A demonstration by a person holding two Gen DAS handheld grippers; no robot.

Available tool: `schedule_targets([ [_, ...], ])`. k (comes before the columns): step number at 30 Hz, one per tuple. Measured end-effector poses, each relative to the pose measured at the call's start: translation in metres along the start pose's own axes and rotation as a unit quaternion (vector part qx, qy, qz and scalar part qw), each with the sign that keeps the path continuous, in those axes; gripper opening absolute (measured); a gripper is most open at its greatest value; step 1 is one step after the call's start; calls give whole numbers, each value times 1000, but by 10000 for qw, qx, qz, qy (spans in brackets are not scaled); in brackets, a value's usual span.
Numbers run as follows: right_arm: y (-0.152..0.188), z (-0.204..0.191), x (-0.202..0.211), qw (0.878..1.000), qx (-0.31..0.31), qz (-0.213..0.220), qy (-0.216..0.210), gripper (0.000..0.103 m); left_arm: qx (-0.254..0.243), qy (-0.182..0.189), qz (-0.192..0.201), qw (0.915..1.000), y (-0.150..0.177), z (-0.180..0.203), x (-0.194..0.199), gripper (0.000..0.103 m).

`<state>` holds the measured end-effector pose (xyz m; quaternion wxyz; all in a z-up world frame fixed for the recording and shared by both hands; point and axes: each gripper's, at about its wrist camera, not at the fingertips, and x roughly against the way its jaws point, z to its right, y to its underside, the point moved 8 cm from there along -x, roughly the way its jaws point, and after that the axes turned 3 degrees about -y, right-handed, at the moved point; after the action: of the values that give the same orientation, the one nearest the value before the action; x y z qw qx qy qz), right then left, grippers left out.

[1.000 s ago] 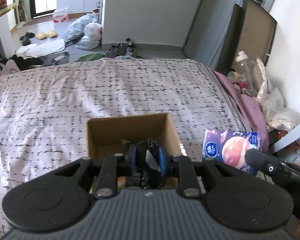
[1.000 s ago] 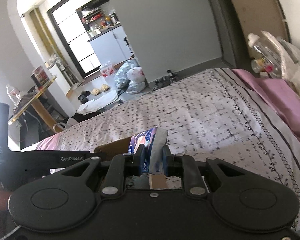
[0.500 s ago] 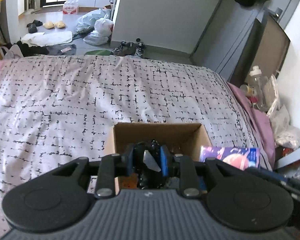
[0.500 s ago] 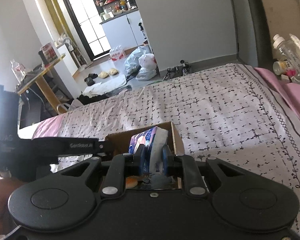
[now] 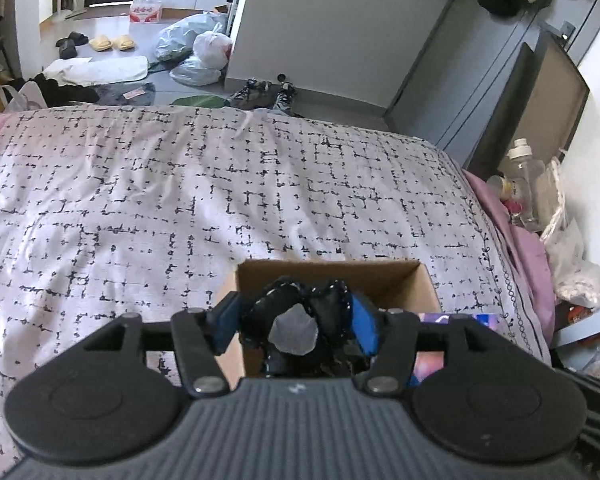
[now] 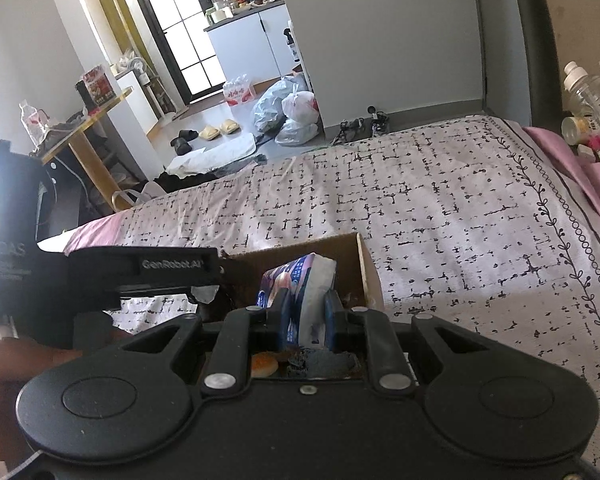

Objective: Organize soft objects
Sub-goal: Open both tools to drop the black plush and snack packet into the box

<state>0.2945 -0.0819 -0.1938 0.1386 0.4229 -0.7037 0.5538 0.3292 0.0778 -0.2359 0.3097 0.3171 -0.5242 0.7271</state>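
— What's the left gripper (image 5: pixel 296 326) got?

— Its blue pads have spread apart, and a crumpled black fabric bundle (image 5: pixel 300 320) with a pale tag sits loosely between them, over the open cardboard box (image 5: pixel 332 274). I can't tell from here whether either pad touches the cloth.

— And the right one?

— The right gripper (image 6: pixel 305 322) is clamped on a soft tissue pack (image 6: pixel 300 288), purple and blue print with a white end, held upright above the same box. Below its fingers, inside the box, there's something dark and a small orange round thing (image 6: pixel 265 363).

— The two tools look close.

— Very. In the right wrist view the left gripper's black body reaches in from the left, just beside the box's near wall (image 6: pixel 296 250).

— Where does the box stand?

— On the bed, on a white bedspread (image 5: pixel 220 200) with a black broken-grid print. Past the foot of the bed: plastic bags (image 5: pixel 198 50), shoes and yellow slippers (image 5: pixel 112 43) on the floor.
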Motion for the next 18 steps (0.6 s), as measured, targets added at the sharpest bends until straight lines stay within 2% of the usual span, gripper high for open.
schedule_targets([
  [2,0,0,-2,10000,-27,-17,-20,18,2,-2,23,10000,-1,-1,2,59],
  [6,-2,-2,-4,10000,-16,-16,-15,18,43,-32,59,10000,-2,-2,5,71],
  [15,-2,-19,-14,9999,64,-66,-89,18,92,-54,101,9999,-2,-11,20,76],
  [18,1,-25,-21,9996,97,-147,-225,24,67,-34,-79,9999,1,-15,21,77],
])
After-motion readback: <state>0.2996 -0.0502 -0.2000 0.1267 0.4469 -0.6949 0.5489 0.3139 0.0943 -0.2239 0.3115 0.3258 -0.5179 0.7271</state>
